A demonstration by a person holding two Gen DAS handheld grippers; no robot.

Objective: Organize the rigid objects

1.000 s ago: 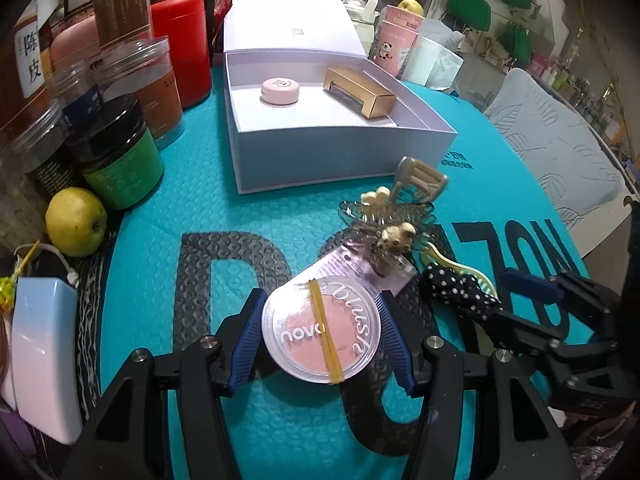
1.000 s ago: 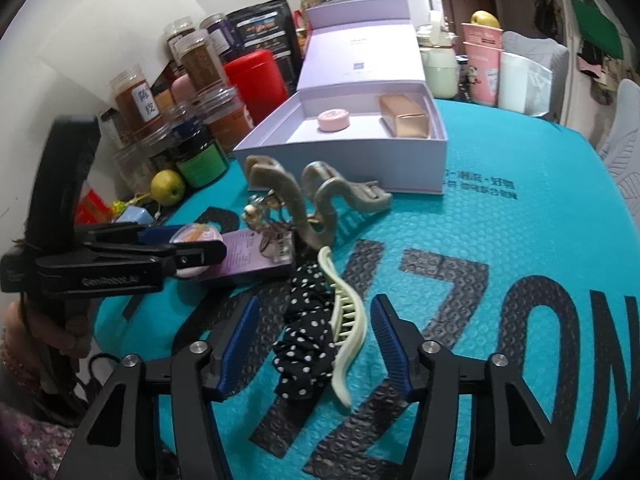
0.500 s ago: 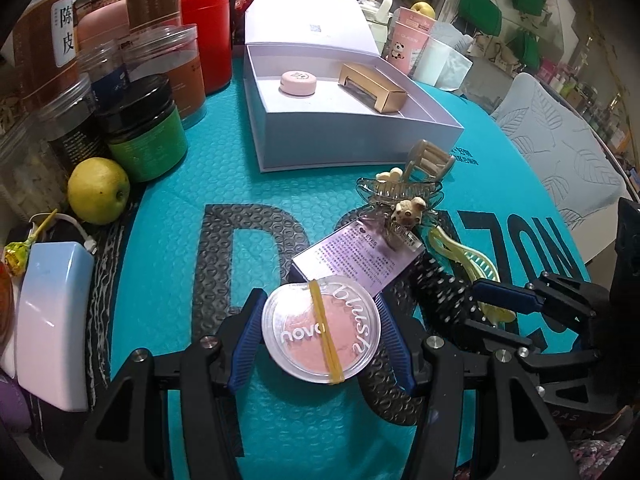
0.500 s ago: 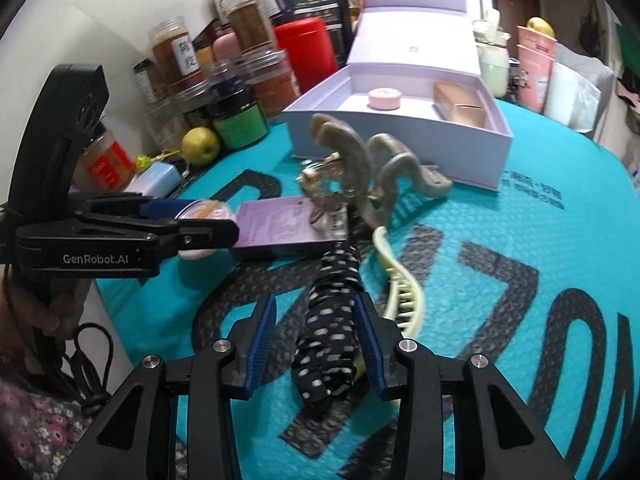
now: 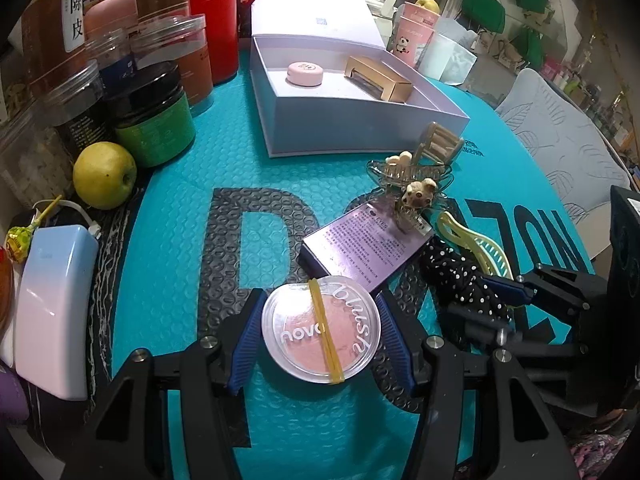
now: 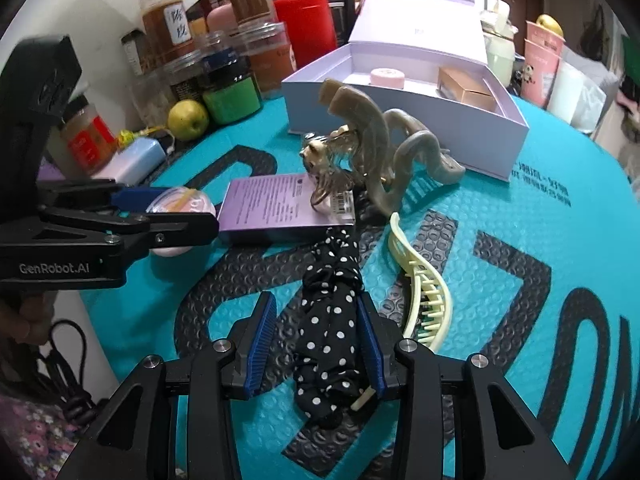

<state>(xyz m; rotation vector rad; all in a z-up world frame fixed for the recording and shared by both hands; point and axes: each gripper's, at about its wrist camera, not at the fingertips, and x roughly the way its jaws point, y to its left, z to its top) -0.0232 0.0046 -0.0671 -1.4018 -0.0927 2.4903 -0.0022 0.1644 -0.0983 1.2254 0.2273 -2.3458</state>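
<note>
My left gripper (image 5: 320, 340) is shut on a round clear blush compact (image 5: 320, 330) with a yellow rubber band, held just above the teal mat; it also shows in the right wrist view (image 6: 178, 204). My right gripper (image 6: 316, 344) is closed around a black polka-dot hair clip (image 6: 332, 312), which also shows in the left wrist view (image 5: 460, 280). A purple flat box (image 5: 366, 246) lies between them, with a gold bear clip (image 5: 416, 196) on it. The open lilac box (image 5: 360, 116) holds a pink round case (image 5: 306, 73) and a gold box (image 5: 378, 79).
A pale yellow comb clip (image 6: 420, 284) lies right of the polka-dot clip. A beige claw clip (image 6: 380, 148) stands before the lilac box. Jars (image 5: 154, 120), a green apple (image 5: 105, 176) and a white power bank (image 5: 52, 312) line the left. Cups (image 5: 416, 36) stand behind.
My left gripper has drawn back with the blush compact, clear of the purple box. My right gripper has moved forward and closed around the polka-dot hair clip.
</note>
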